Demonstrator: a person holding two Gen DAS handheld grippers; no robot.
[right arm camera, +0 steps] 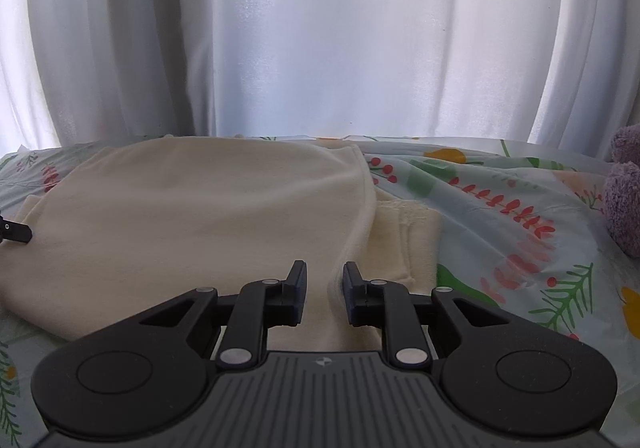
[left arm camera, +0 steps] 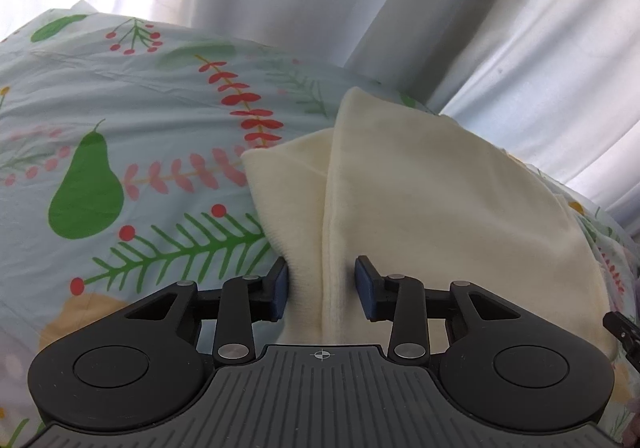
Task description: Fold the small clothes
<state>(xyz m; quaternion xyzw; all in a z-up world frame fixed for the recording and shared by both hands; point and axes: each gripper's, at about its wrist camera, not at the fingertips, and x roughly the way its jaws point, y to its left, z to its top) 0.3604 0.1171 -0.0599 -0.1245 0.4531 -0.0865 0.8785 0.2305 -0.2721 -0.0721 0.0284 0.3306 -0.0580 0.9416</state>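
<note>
A cream fleece garment (left arm camera: 420, 207) lies partly folded on the patterned bedsheet (left arm camera: 140, 95). In the left wrist view a raised fold of it runs up between the pads of my left gripper (left arm camera: 322, 290), which press on it from both sides. The right wrist view shows the same garment (right arm camera: 200, 207) spread to the left, with a folded layer underneath at the right. My right gripper (right arm camera: 325, 290) is shut on the garment's near hemmed edge, its pads narrowly apart. A tip of the left gripper (right arm camera: 16, 234) shows at that view's left edge.
White curtains (right arm camera: 320, 39) hang close behind the bed. A fluffy purple item (right arm camera: 624, 199) sits on the sheet at the far right. Bare sheet with pears and sprigs (right arm camera: 520, 215) stretches right of the garment and, in the left wrist view, to its left.
</note>
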